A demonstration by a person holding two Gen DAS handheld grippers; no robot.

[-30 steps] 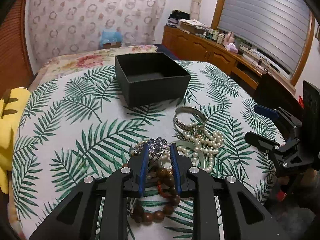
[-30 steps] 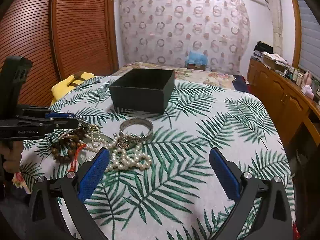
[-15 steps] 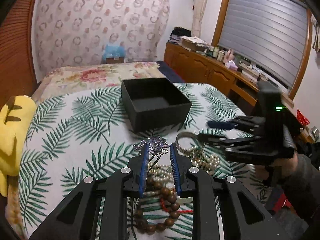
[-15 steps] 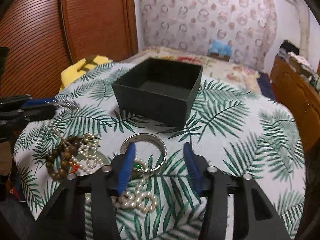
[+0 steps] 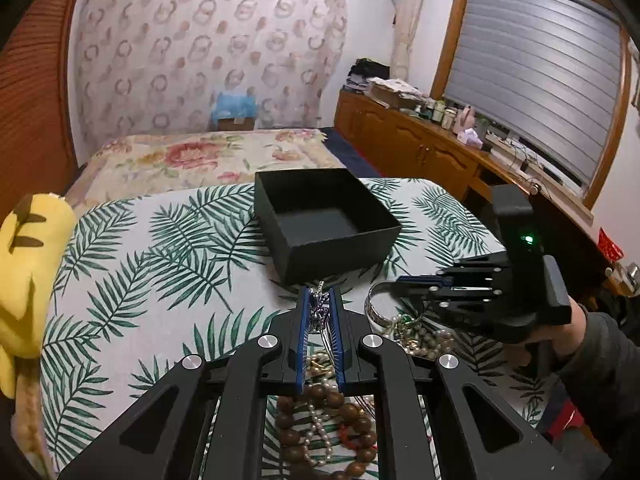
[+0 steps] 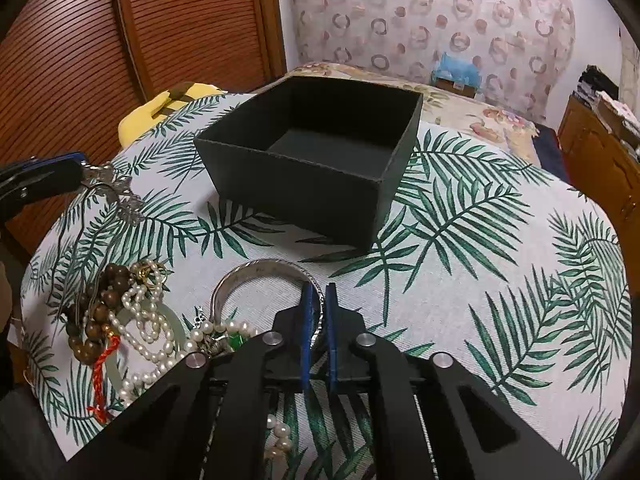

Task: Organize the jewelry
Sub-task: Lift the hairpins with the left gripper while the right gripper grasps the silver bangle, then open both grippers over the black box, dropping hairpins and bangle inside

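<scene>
An open black box point(image 5: 326, 224) point(image 6: 320, 160) stands on the palm-leaf tablecloth. My left gripper point(image 5: 320, 308) is shut on a silver jewelled necklace point(image 5: 319, 306), lifted above the jewelry pile; it also shows in the right wrist view point(image 6: 116, 192), hanging from the left gripper point(image 6: 76, 168). My right gripper point(image 6: 318, 300) point(image 5: 404, 280) is shut on the rim of a silver bangle point(image 6: 260, 276) point(image 5: 374, 308) lying on the cloth in front of the box. Wooden beads point(image 6: 94, 316) point(image 5: 320, 420) and pearls point(image 6: 148, 320) lie in the pile.
A yellow plush toy point(image 5: 28, 280) sits at the table's left edge. A bed point(image 5: 208, 156) lies behind the table, a wooden cabinet point(image 5: 420, 148) at the right. Bare cloth point(image 6: 500, 280) lies right of the box.
My left gripper has lifted the silver necklace off the pile toward the box. My right gripper moved in from the open position and shut on the bangle's rim.
</scene>
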